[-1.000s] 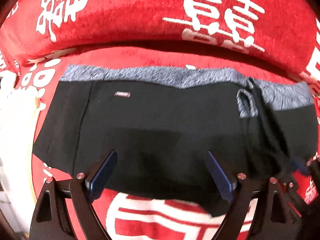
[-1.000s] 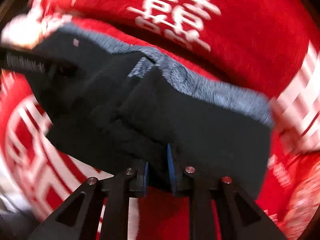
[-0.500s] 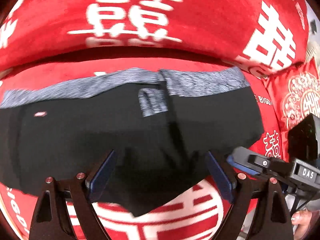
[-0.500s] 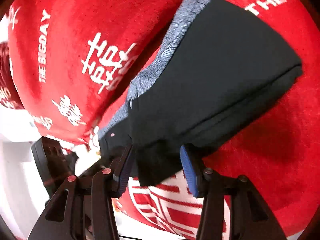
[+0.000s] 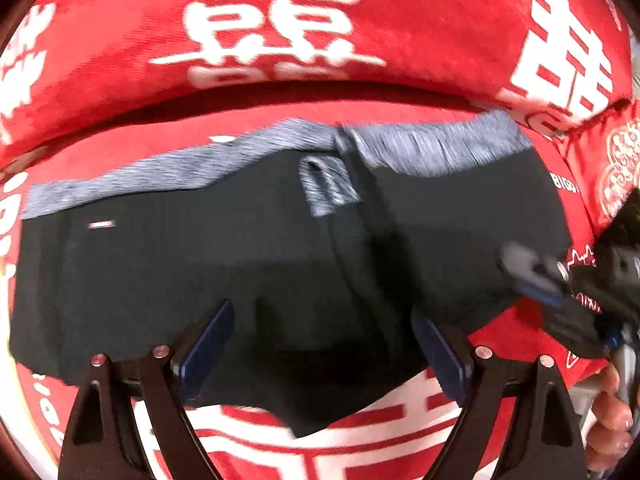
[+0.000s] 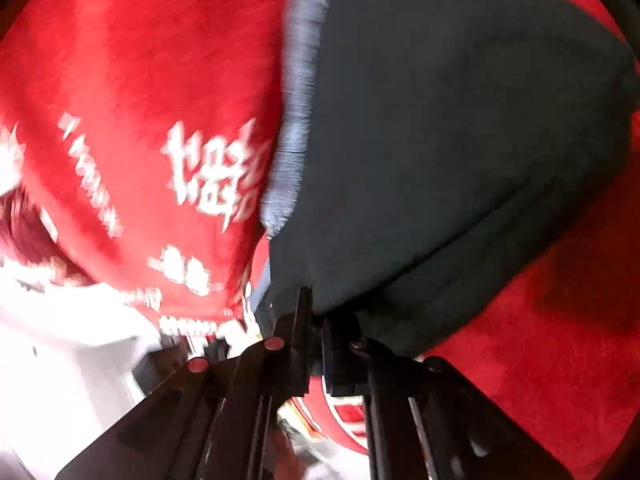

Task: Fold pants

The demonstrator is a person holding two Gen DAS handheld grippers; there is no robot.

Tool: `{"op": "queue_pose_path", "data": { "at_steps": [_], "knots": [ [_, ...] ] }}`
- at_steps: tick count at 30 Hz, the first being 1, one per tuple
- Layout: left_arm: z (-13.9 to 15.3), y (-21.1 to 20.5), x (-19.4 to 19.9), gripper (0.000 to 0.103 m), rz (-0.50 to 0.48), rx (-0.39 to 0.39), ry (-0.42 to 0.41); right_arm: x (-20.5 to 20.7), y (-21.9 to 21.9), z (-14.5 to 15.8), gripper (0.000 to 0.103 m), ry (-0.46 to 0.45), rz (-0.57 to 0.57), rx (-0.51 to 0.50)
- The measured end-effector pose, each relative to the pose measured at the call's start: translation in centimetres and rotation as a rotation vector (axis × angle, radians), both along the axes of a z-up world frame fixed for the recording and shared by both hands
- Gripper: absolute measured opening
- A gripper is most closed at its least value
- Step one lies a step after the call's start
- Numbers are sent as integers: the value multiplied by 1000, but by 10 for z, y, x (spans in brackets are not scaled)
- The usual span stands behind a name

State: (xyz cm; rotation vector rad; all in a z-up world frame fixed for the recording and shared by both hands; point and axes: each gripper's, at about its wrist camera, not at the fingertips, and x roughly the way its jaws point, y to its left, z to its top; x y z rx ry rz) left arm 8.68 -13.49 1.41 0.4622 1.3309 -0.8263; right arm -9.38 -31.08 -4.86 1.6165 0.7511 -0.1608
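Black pants (image 5: pixel 280 260) with a grey waistband (image 5: pixel 160 176) lie folded across the red seat. My left gripper (image 5: pixel 322 312) hovers over their near edge, open wide, nothing between its blue pads. At the pants' right edge my right gripper (image 5: pixel 532 276) shows blurred. In the right wrist view the pants (image 6: pixel 440 140) fill the upper right, and my right gripper (image 6: pixel 316 308) is shut with its tips against the pants' corner. I see no cloth pinched between the pads.
A red backrest cushion (image 5: pixel 280 20) with white characters rises right behind the waistband. An ornate red cushion (image 5: pixel 616 168) sits at the far right. A person's hand (image 5: pixel 608 412) holds the right gripper. A bright white area (image 6: pixel 60 360) lies past the seat's edge.
My right gripper let go of the folded cloth, rolled over, opened wide, then closed at the pants' edge. The left gripper slid right along the pants and stayed open.
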Motion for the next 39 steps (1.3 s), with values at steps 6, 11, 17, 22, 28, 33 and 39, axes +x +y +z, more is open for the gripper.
{"op": "queue_pose_path", "data": {
  "at_steps": [6,11,17,22,28,33,39],
  "knots": [
    [0,24,12,91,92,52,-12,10,18,-25,4,127,108,-31],
    [12,14,11,91,100,33,-30,28,15,-10,7,126,256,-134],
    [33,-35,7,91,77,-28,-15,22,-2,47,57,92,433,-272],
    [31,-81,-5,91,40,-49,5,3,-101,77,63,151,219,-441],
    [-3,-114,-10,91,61,18,-52,28,-172,-11,51,160,251,-156],
    [-41,-87,-11,103,128,121,-19,10,-167,-17,38,199,299,-159],
    [-38,-76,-14,103,187,125,-2,14,-151,1,50,306,403,-361]
  ]
}}
